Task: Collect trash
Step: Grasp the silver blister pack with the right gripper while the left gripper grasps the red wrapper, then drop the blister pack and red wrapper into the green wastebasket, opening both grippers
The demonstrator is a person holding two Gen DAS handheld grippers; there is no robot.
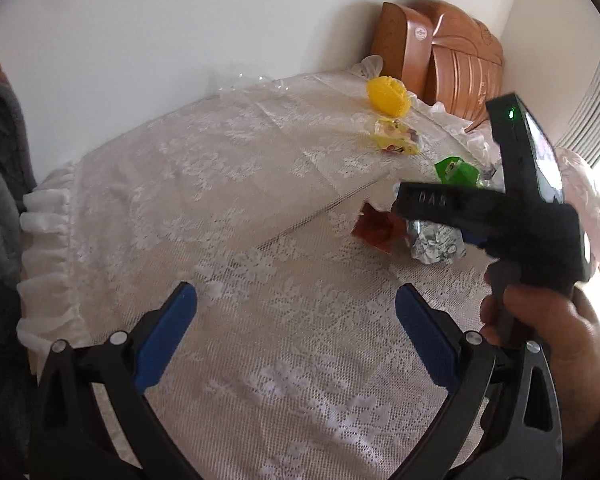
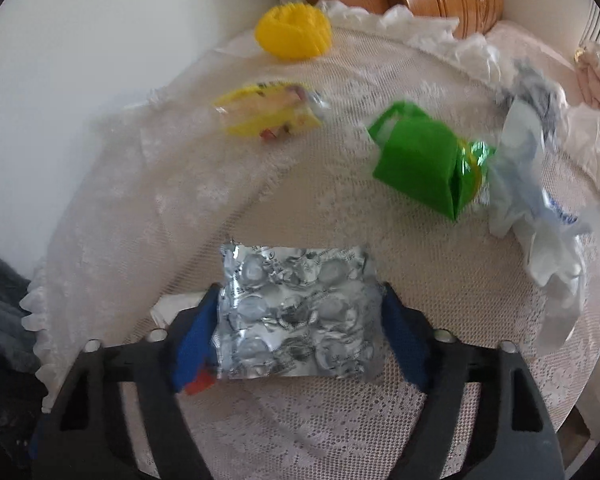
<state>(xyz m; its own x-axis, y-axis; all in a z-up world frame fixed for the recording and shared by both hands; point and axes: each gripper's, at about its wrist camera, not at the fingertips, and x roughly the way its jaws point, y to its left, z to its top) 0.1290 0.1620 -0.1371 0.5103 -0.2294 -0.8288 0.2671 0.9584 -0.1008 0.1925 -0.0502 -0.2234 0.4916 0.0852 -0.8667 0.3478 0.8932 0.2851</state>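
- Five pieces of trash lie on the lace tablecloth (image 2: 300, 432); we place each relative to the silver foil blister sheet (image 2: 296, 312).
- We see the right gripper (image 2: 300, 320) straddling the sheet, one blue pad at each short edge. The left pad looks in contact; at the right pad the edge seems to touch, but we cannot tell if it presses. We judge this a grip just forming, across the sheet's width so the flat foil will not fold.
- Under the sheet's near left corner a red scrap (image 2: 198, 386) peeks out.
- Beyond the sheet to the right: a green wrapper (image 2: 416, 160), folded and boxy, touching a crumpled white plastic bag (image 2: 540, 208).
- Beyond the sheet, straight ahead: a glossy yellow snack packet (image 2: 268, 114); farther still, a ribbed yellow cup-shaped thing (image 2: 292, 32) near the cloth's far edge.
- The left gripper (image 1: 296, 320) hovers over bare lace, well to the left of the sheet, jaws wide apart with nothing between them; we judge it is waiting its turn.
- Foil is dimpled, shiny, thin; lace is open-weave, likely to snag a pad tip.
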